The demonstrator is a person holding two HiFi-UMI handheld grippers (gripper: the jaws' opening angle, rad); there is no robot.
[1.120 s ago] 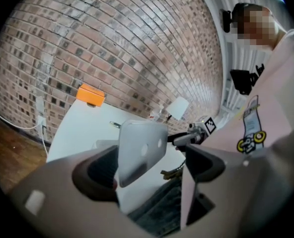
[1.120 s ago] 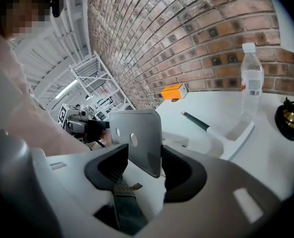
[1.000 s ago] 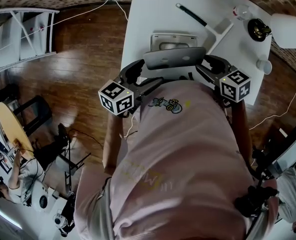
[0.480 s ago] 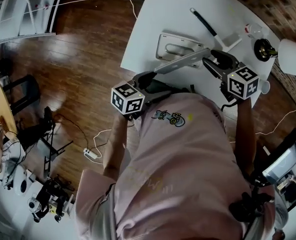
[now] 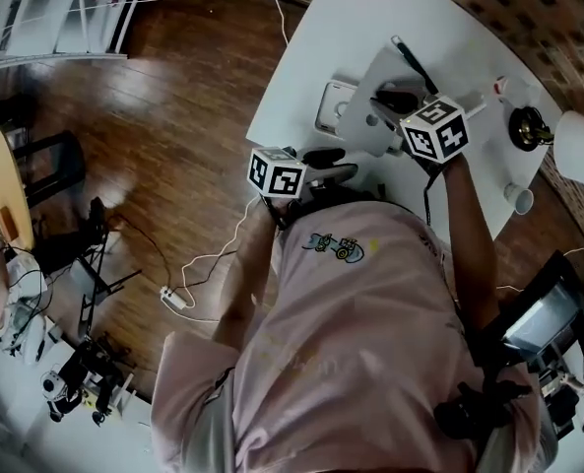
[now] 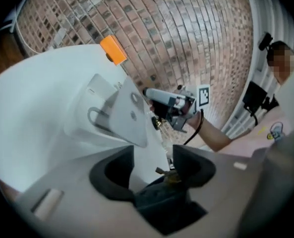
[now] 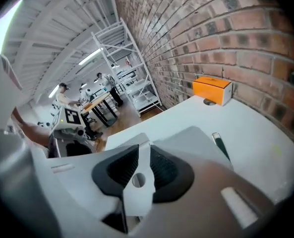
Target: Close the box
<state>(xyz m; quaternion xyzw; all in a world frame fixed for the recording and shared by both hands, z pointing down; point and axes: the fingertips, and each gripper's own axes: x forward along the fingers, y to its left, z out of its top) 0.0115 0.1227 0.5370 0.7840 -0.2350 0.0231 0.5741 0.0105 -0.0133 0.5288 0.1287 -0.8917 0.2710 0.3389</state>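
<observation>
Right tongs (image 7: 143, 157), jaws just closing, pinch the grey box lid (image 7: 137, 195). Left tongs (image 6: 154, 155), also narrowing, stand spread and empty, the lid ahead of them.

No words, brand names or numbers can be read anywhere. The nearest things to signs are coded patterns. The cube (image 5: 277, 175) on the left tool (image 5: 329, 163) shows black-and-white square markers, and so does the cube (image 5: 434, 131) on the right tool (image 5: 390, 101). They are blocky patterns, not letters or digits. The person's pink shirt has a small cartoon print (image 5: 336, 245) in yellow and dark tones, and any lettering in it is too small to make out. The orange box (image 7: 212, 89) on the white surface (image 7: 256, 128) shows no legible label. The box lid (image 7: 137, 195) in the right tool's grip is blank grey.
</observation>
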